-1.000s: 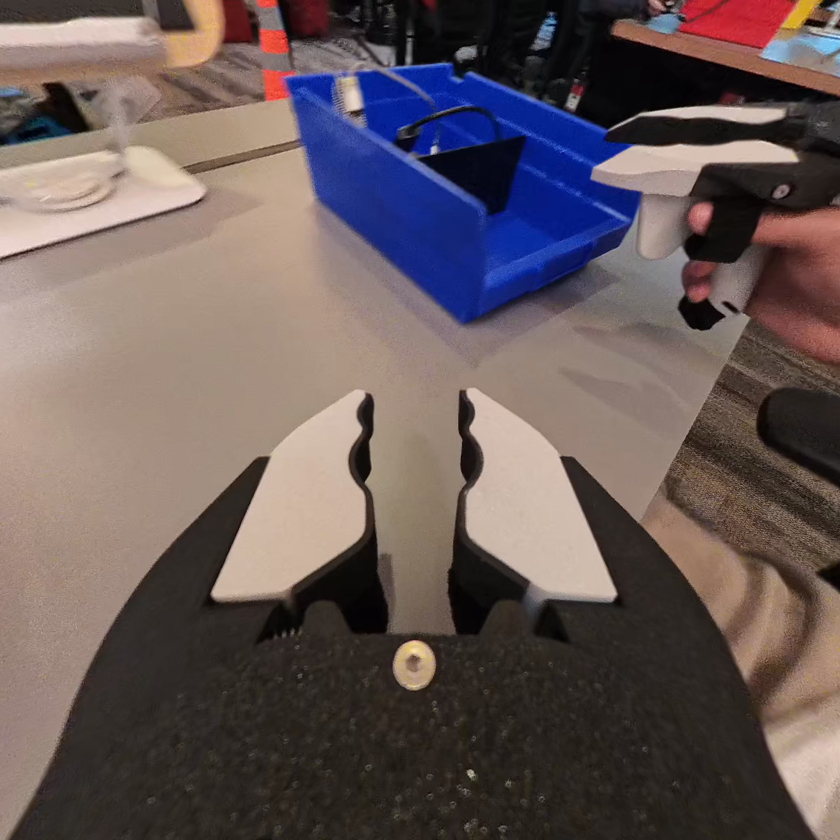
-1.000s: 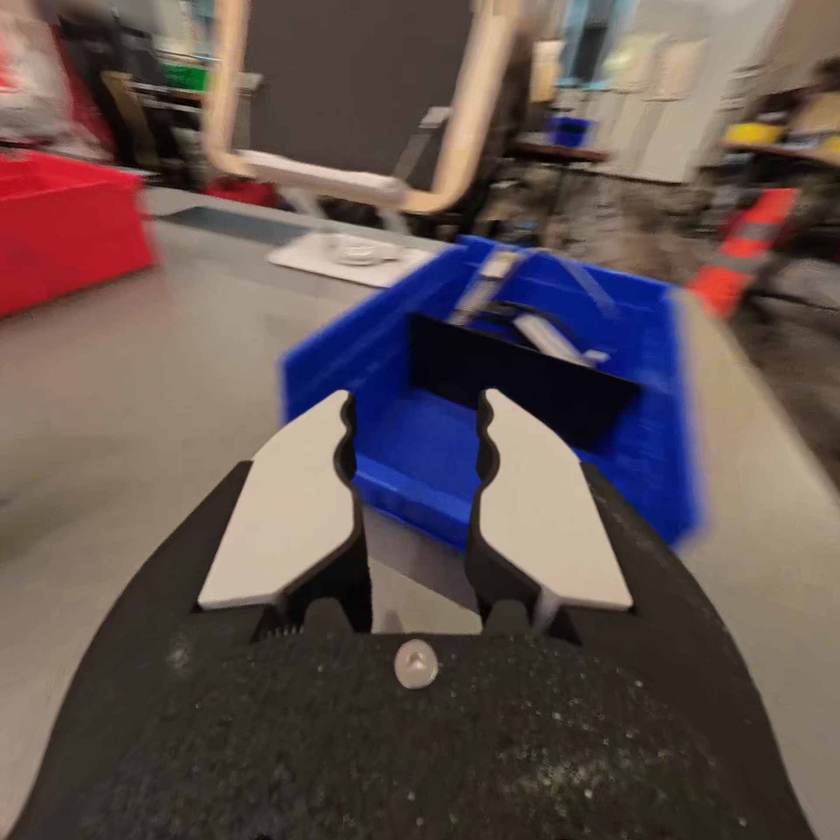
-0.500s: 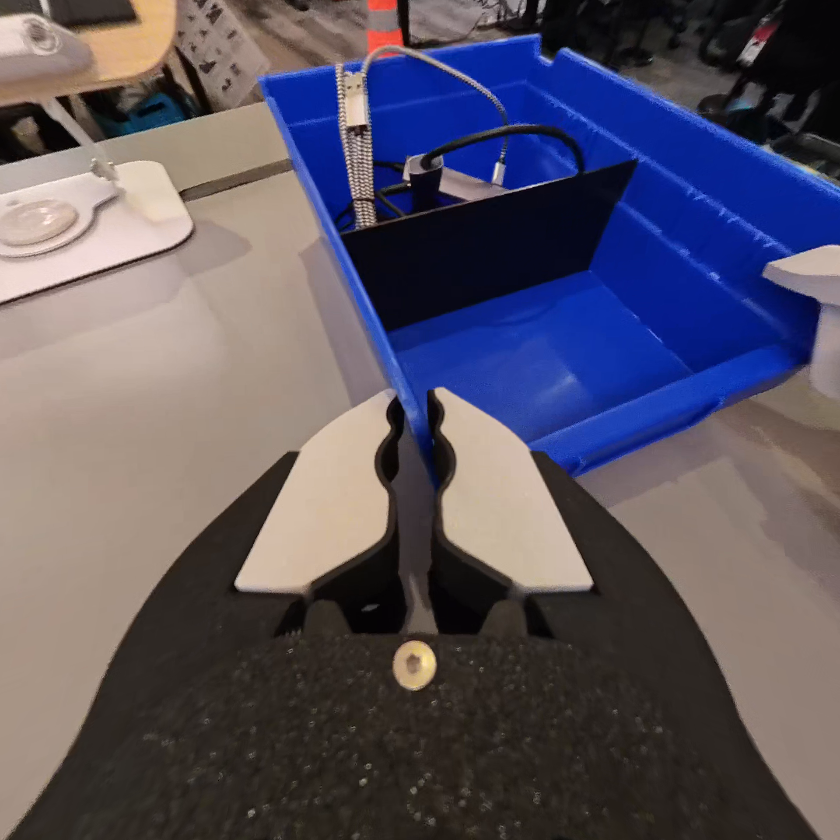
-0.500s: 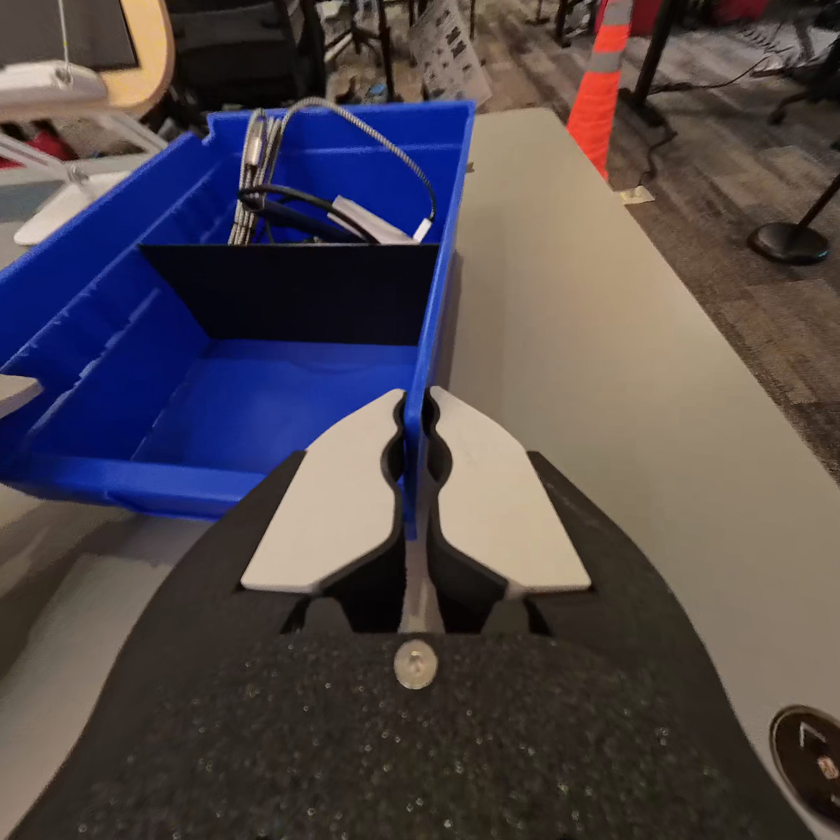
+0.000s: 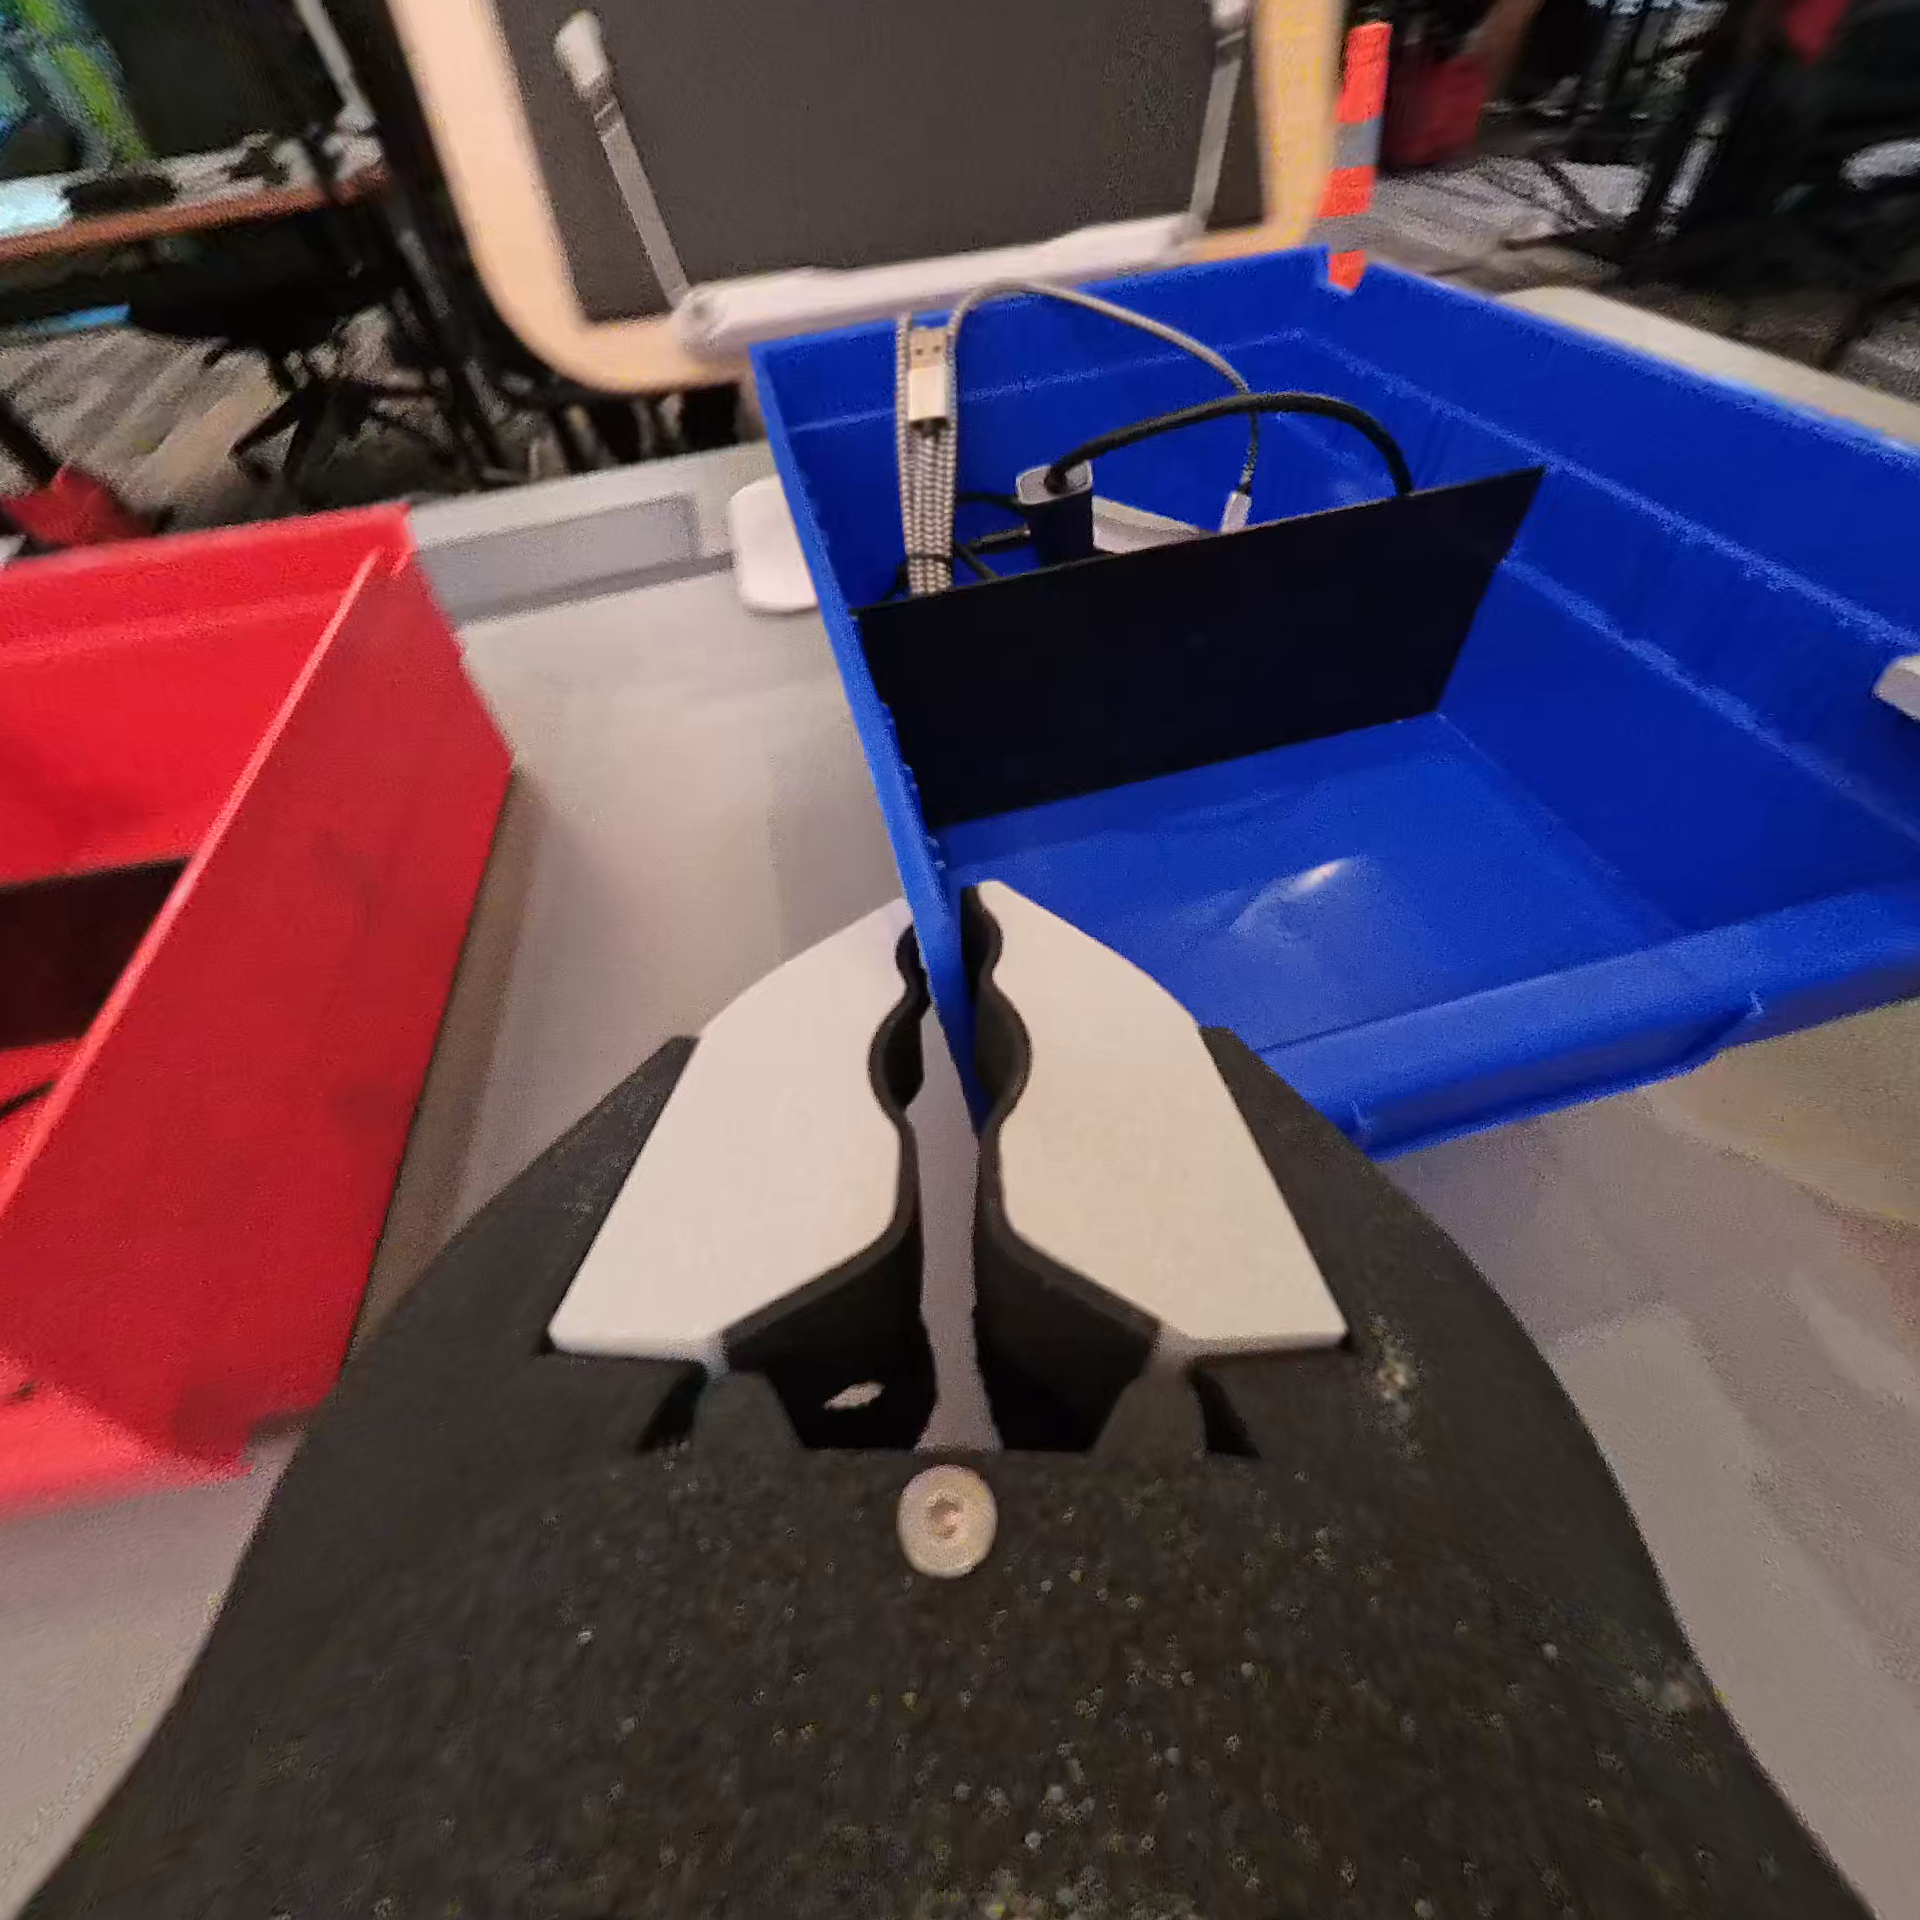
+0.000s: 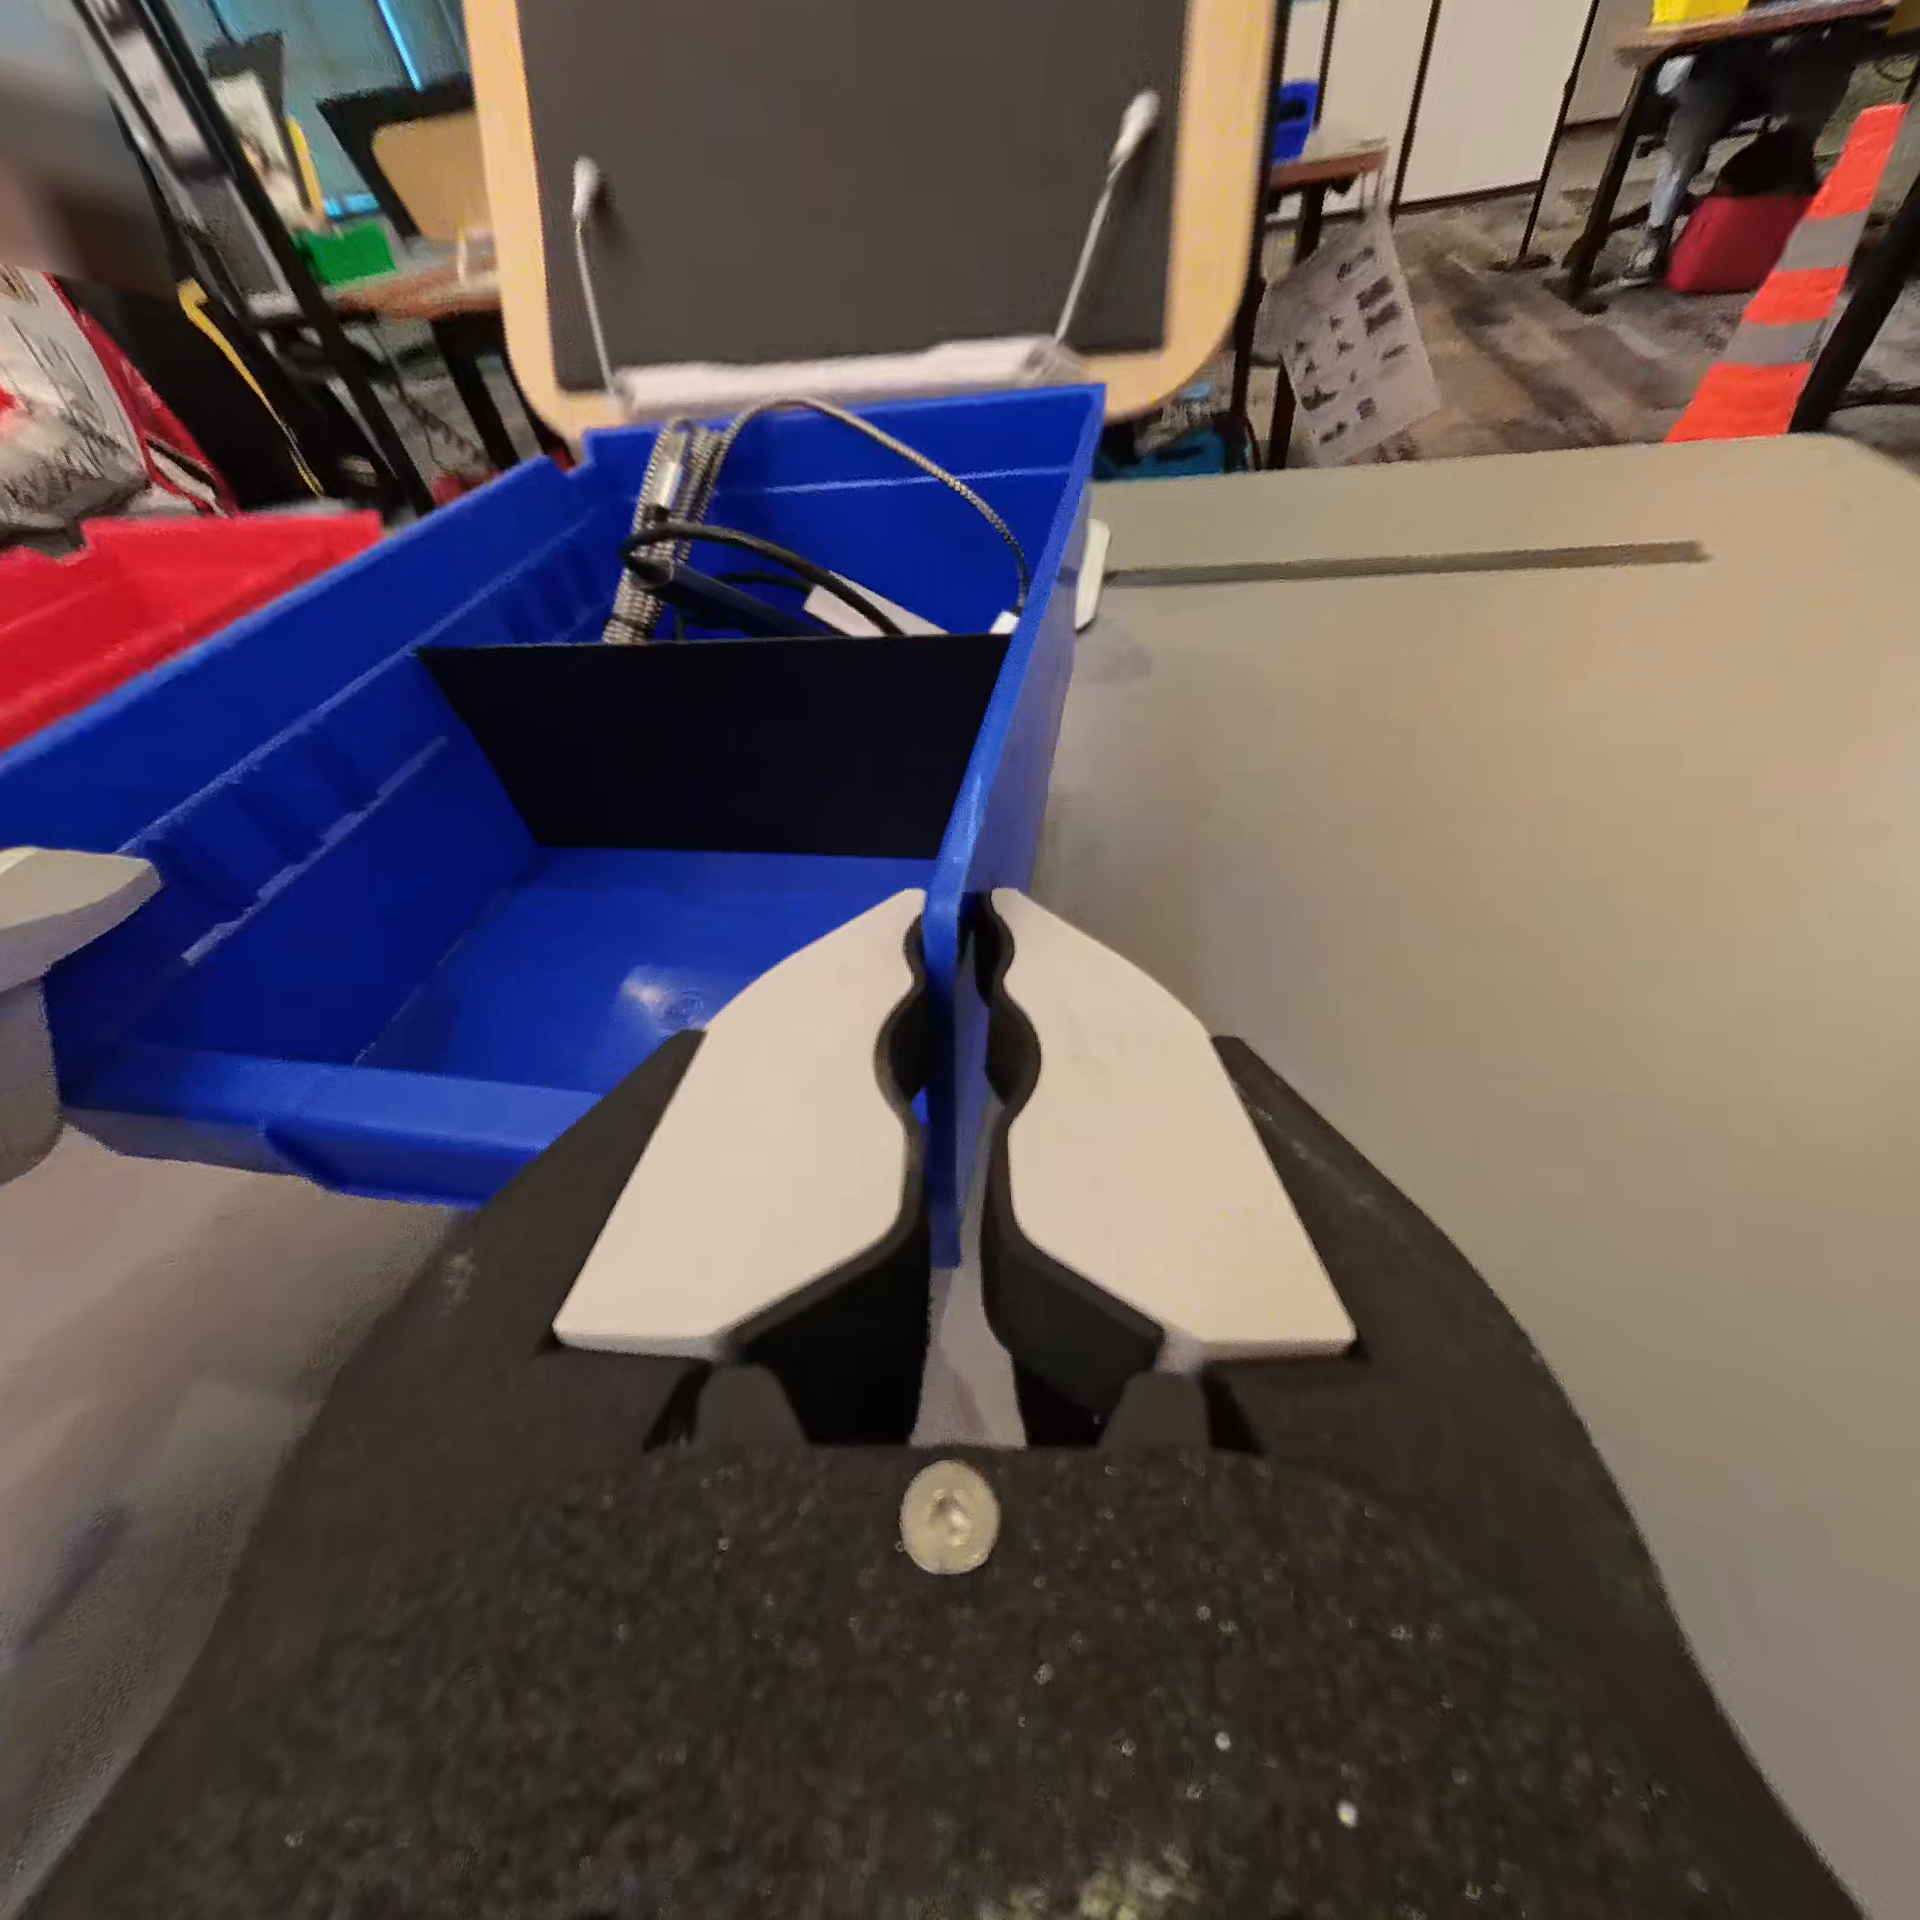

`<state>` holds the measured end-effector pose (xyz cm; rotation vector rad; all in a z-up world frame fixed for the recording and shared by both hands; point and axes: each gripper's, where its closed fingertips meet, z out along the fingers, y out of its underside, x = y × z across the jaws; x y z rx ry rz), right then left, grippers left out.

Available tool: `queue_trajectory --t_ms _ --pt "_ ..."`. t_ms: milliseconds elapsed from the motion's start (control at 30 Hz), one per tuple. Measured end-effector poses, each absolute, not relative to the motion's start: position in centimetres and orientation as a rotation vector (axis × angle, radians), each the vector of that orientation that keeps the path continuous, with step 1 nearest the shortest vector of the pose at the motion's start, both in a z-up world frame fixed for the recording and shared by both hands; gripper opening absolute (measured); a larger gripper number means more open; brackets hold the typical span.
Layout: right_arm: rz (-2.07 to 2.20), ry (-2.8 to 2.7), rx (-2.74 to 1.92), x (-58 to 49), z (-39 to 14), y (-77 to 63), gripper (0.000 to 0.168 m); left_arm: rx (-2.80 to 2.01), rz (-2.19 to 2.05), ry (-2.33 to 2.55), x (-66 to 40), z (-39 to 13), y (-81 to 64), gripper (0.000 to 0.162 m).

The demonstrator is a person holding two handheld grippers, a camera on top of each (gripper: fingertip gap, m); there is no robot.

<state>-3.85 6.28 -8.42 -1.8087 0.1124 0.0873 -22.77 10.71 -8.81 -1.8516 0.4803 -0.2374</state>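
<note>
Fingers [image 5: 790,1101] of left gripper [image 5: 943,914] pinch blue bin [image 5: 1558,997] left wall at 12 o'clock; right gripper [image 6: 951,914] clamps right wall. Cables [image 5: 1091,416] behind black divider [image 5: 1174,665] partly hidden. Red bin [image 5: 208,935] at 9 o'clock, blurred, on tabletop [image 6: 1455,831].

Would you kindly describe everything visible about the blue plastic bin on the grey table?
The blue plastic bin is an open-topped rectangular tray standing upright on the grey table. A black divider panel splits it: the far compartment holds braided and black cables, the near one is bare. The left gripper pinches one side wall, the right gripper the opposite wall.
</note>
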Motion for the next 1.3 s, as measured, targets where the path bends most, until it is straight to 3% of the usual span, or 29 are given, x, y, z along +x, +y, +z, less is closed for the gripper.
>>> queue_trajectory --t_ms 200,367,467,667,733,833,1000,1067,1167,1300 --pt "0.102 0.111 -1.863 -8.5 -12.1 8.9 0.005 -1.868 -0.118 0.435 -27.5 -11.1 13.4 0.004" --pt "0.094 -0.062 -1.893 -10.2 -12.2 9.9 0.015 -1.909 -0.287 0.419 -28.7 -12.5 13.8 0.006" --pt "0.166 -0.249 -1.901 -11.3 -12.2 9.0 0.034 -1.857 -0.286 0.368 -30.5 -10.0 12.5 0.015" --pt "0.178 -0.259 -1.77 -10.9 -9.0 6.1 0.037 -1.706 -0.182 0.22 -40.8 -4.5 9.6 0.02" --pt "0.076 -0.322 -1.697 -11.6 -7.9 5.2 0.035 -1.75 -0.019 0.213 -47.2 -5.9 9.8 0.015" --pt "0.031 -0.462 -1.566 -15.7 -6.3 3.3 0.028 -1.89 0.051 0.238 -54.5 -8.8 11.2 0.022" --pt "0.268 -0.826 -1.619 -27.6 -10.5 -1.8 0.036 -1.985 -0.061 0.33 -57.6 -10.9 16.8 0.039" --pt "0.339 -0.908 -1.638 -30.6 -11.8 -3.1 0.037 -1.979 -0.026 0.36 -57.8 -11.0 19.2 0.036" --pt "0.387 -0.979 -1.69 -33.5 -13.6 -3.2 0.037 -2.001 -0.025 0.391 -57.7 -12.1 21.5 0.012" --pt "0.519 -0.834 -1.878 -35.7 -14.2 -0.1 0.037 -2.055 -0.29 0.24 -57.0 -12.3 19.8 0.003"
